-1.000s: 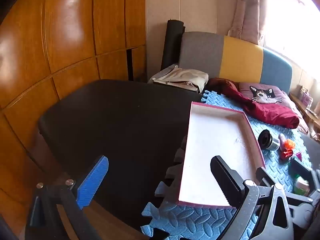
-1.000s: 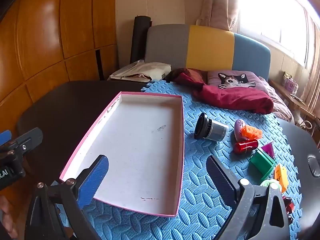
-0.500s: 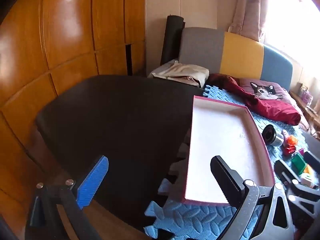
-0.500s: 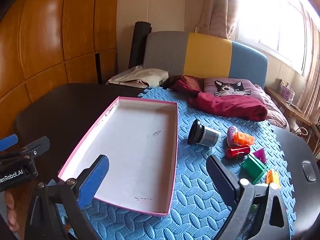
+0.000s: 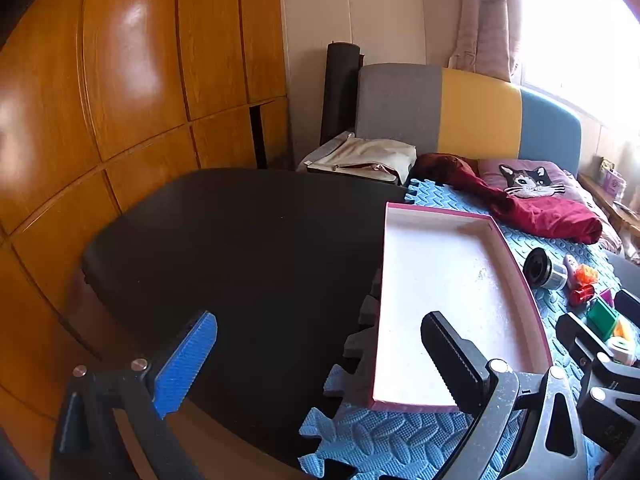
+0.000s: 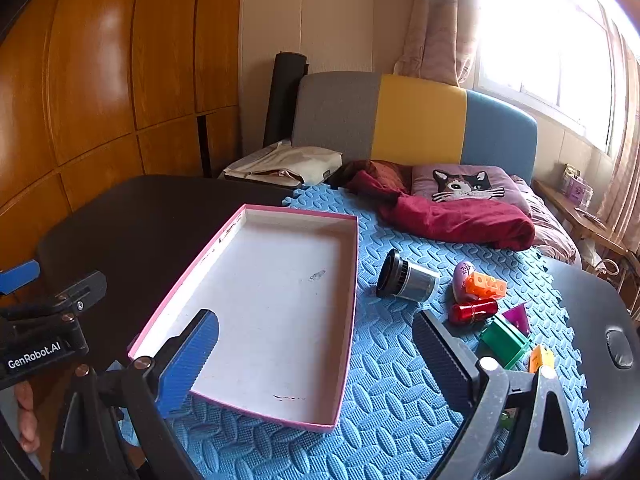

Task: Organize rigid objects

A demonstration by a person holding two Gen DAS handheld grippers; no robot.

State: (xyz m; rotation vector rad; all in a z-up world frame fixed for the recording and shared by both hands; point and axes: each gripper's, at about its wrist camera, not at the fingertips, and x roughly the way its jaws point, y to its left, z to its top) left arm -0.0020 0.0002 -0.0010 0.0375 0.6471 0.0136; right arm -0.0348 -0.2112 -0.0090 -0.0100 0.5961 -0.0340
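- On the blue mat (image 6: 400, 420) sits a pink tray (image 6: 352, 280) with nothing in it.
- Beside the tray lie a black and silver tube (image 6: 406, 280), an orange block (image 6: 486, 285) and a green block (image 6: 505, 342).
- Left gripper (image 5: 320, 354) has its fingers wide apart, holding nothing.
- Right gripper (image 6: 316, 350) is wide apart too, over the tray.

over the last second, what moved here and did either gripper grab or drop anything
Only the cameras shifted: both views pulled back and up a little, so the pink-rimmed tray and the toys sit lower and farther in frame. The left gripper and right gripper both stayed open and empty; nothing was picked up or let go. The tray, the black-and-silver cylinder, the red cylinder and the green block lie where they were on the blue foam mat.
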